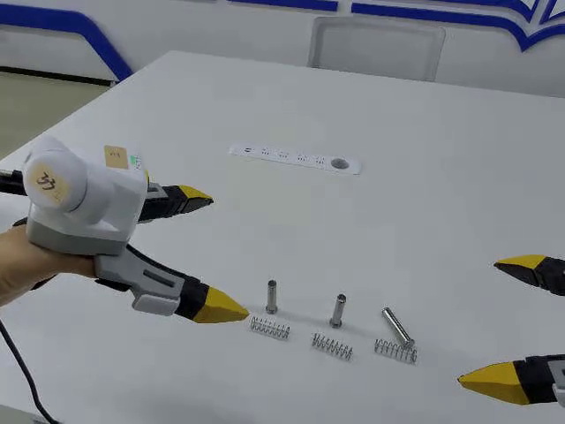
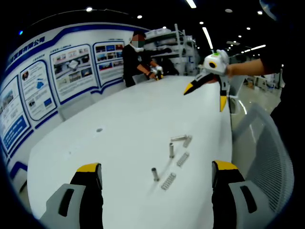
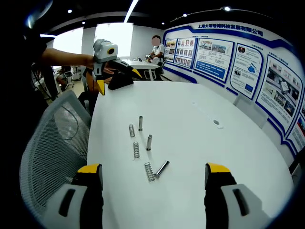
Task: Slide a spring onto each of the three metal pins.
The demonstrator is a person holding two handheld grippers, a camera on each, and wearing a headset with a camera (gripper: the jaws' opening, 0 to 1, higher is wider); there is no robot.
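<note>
Left gripper (image 1: 210, 254) and right gripper (image 1: 500, 321) gape empty; the fallen pin (image 1: 397, 327) could roll if nudged. Upright pins (image 1: 272, 297) may topple.

The left gripper (image 1: 222, 254), at the left of the frame, has a white and grey housing, a small tan label and black jaws with yellow tips. A thin black cable (image 1: 19, 375) shows at lower left. The right gripper (image 1: 481, 322), at the right edge, has the same yellow tips.
</note>
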